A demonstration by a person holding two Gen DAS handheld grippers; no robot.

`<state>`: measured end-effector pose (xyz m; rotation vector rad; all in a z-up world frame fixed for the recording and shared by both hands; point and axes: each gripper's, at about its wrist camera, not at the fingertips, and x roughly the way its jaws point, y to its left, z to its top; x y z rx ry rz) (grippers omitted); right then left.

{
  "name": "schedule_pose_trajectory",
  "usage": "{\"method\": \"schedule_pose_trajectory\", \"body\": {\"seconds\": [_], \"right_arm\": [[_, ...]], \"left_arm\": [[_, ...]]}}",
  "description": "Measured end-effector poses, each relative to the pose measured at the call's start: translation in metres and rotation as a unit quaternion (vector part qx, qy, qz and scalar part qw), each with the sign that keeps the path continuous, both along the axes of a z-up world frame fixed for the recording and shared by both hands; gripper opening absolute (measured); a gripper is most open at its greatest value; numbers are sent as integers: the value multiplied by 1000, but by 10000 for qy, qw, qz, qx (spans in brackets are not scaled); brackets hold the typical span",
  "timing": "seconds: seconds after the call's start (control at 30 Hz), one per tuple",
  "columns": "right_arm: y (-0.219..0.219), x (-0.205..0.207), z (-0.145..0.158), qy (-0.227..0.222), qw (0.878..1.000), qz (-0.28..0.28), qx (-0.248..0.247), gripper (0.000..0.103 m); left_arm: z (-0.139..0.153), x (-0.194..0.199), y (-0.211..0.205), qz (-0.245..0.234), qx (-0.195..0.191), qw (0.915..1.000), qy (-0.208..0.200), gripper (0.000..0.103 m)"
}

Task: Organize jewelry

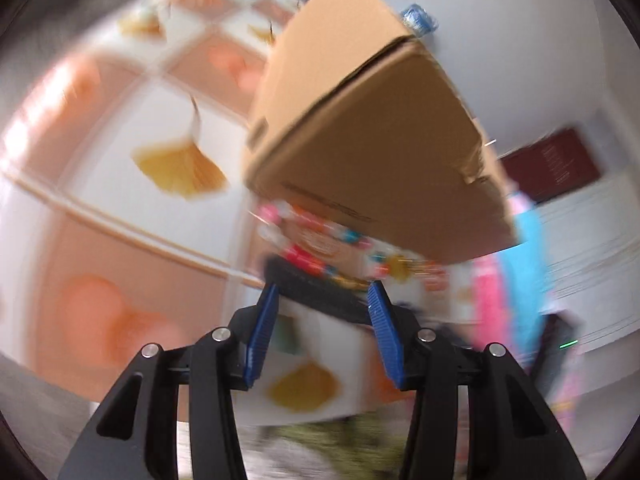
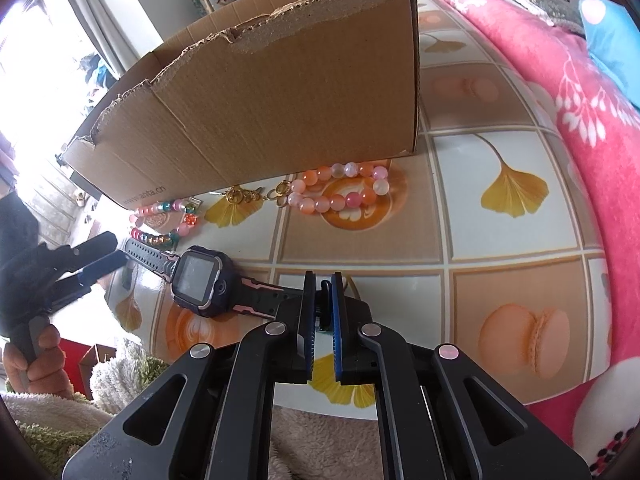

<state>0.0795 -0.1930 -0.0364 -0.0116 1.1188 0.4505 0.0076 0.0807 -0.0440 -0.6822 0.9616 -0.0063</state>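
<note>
Right claw (image 2: 321, 294) clamped nearly shut on the end of the strap of the black-and-pink square-faced smartwatch (image 2: 198, 285), pads pinching the strap tip right at the buckle end. Rest of the watch lying flat on the bench (image 2: 500, 216), a glossy cloth printed with ginkgo leaves, macarons and latte cups. Left claw (image 1: 323, 300) about half open, nothing gripped, blue pads (image 1: 264, 332) straddling the far strap end of the same watch, though that view is badly smeared so hard to say if anything touches. Just past the watch: a multicoloured bead bracelet in pink, green and orange (image 2: 166, 222), then a peach-and-white chunky bead bracelet with a gold clasp (image 2: 340, 188), both tucked against the foot of the open brown cardboard box with torn edges (image 2: 260, 100). Pink floral blanket (image 2: 568, 100) off to the right. Looks like the watch pickup step, early on, since both bracelets are outside the box; box contents not visible. Next up, probably: lift by the strap, swing over the torn rim, drop inside. Needs a firm pinch, since a watch dangling from one strap end could swing or slip, plus enough height to clear that wall.
</note>
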Motion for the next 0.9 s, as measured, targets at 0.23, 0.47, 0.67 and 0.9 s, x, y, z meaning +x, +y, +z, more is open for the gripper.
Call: {"method": "schedule_pose_trajectory", "body": {"seconds": [0.23, 0.47, 0.67, 0.9], "right_arm": [[3, 0, 1, -7, 10000, 16, -28, 5], [6, -1, 1, -9, 10000, -15, -35, 5], [7, 0, 4, -4, 10000, -5, -40, 5], [7, 0, 5, -9, 10000, -18, -37, 6]], "left_arm": [[8, 12, -24, -538, 1806, 9818, 223, 46], [9, 13, -42, -923, 2092, 9734, 170, 44], [18, 8, -40, -807, 1425, 9863, -202, 44], [26, 4, -36, -958, 623, 9917, -589, 43]]}}
